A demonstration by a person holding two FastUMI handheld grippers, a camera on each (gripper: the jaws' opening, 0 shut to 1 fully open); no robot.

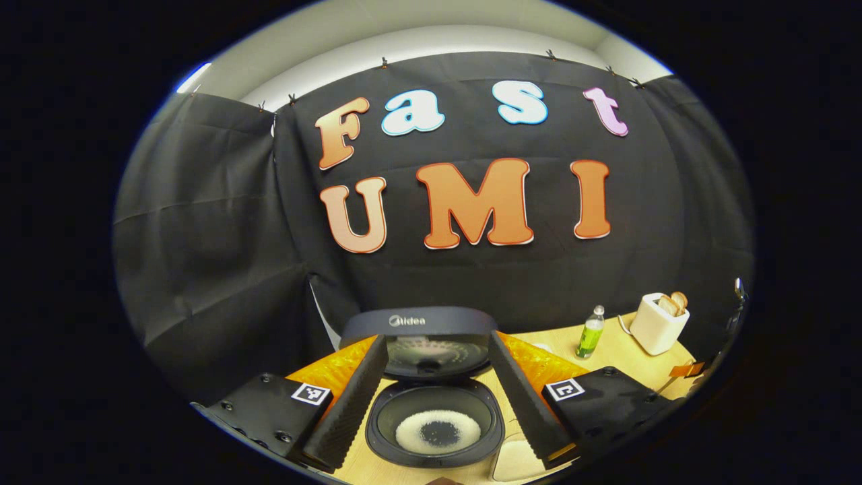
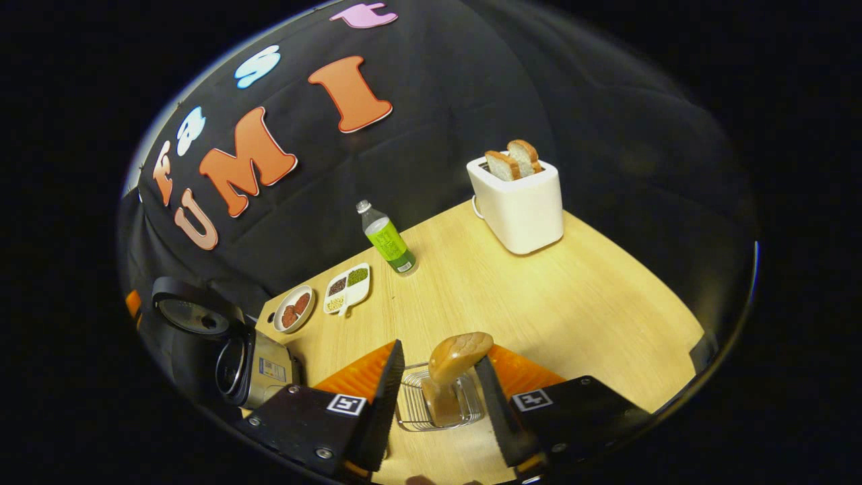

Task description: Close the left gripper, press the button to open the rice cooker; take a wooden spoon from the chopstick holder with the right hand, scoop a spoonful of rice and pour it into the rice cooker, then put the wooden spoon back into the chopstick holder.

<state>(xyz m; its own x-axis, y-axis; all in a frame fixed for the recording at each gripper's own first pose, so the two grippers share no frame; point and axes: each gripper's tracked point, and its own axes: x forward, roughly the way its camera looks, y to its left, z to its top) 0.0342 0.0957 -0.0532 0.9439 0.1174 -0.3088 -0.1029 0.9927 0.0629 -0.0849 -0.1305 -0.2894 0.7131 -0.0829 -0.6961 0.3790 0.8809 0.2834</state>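
Rice lies in a pale ring on the dark floor of the rice cooker [image 1: 434, 421], whose lid stands raised behind it, so the scooping and pouring appear done. The left gripper [image 1: 436, 404] hovers over the open pot with its jaws spread wide, one on each side of the rim and touching nothing; it seems to be idling there. In the right gripper view, the wooden spoon [image 2: 452, 367] stands handle-down, bowl up, in the wire chopstick holder [image 2: 411, 407] on the wooden table [image 2: 572, 303]. The right gripper [image 2: 441, 397] has its jaws parted around the spoon without visibly pinching it, which suggests the spoon has been returned and let go. Beyond sit a toaster [image 2: 522, 205] holding bread, a green bottle [image 2: 388, 241] and two small dishes of food.
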